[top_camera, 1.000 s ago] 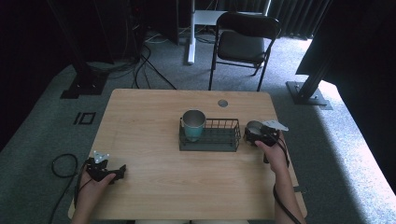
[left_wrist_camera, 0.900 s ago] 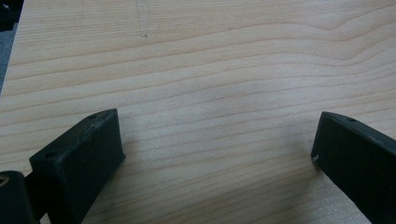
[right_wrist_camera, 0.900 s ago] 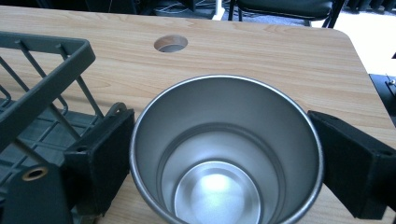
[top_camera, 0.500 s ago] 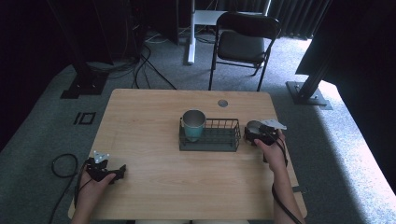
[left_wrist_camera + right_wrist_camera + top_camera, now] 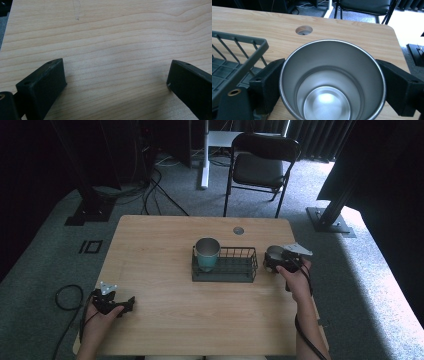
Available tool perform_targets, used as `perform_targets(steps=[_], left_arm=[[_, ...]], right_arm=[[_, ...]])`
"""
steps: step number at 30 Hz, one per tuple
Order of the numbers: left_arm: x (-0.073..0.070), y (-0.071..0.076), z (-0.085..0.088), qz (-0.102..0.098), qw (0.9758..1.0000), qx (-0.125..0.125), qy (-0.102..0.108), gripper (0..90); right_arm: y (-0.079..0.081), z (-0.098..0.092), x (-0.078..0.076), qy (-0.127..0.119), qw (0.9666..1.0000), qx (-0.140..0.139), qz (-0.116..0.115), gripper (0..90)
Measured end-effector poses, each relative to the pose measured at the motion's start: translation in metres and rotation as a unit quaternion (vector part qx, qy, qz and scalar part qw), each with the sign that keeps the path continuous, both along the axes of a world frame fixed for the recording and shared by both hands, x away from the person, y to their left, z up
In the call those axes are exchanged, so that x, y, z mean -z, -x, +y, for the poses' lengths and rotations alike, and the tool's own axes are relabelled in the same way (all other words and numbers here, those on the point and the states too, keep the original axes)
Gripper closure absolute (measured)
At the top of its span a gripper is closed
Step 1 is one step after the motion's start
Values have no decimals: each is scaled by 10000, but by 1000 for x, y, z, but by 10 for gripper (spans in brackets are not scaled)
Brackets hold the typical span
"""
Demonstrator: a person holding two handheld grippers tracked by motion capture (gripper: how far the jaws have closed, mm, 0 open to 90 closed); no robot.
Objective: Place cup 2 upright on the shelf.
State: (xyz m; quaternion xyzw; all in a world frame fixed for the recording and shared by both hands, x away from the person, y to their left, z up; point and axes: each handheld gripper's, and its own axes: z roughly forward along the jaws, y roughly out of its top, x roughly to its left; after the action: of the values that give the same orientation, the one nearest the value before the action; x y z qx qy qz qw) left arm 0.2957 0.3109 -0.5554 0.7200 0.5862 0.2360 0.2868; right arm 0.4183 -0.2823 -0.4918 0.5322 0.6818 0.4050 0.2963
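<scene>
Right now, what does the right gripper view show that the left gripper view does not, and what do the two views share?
The right gripper view has a steel cup gripped between two black jaws, with its empty inside visible. It also has a corner of the wire basket, a round hole in the table and a chair beyond the far edge. The left gripper view has two black jaws standing wide apart over bare wood, with nothing between them. Both views share the light wooden table and a pair of black jaws.
</scene>
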Motion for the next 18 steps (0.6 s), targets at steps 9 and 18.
perform_targets(steps=[9,18], left_arm=[[0,0,0,1,10000,0,0,25],[0,0,0,1,10000,-1,-1,25]], right_arm=[[6,-2,-19,27,9999,-136,-87,130],[11,0,-42,32,9991,-388,-174,131]])
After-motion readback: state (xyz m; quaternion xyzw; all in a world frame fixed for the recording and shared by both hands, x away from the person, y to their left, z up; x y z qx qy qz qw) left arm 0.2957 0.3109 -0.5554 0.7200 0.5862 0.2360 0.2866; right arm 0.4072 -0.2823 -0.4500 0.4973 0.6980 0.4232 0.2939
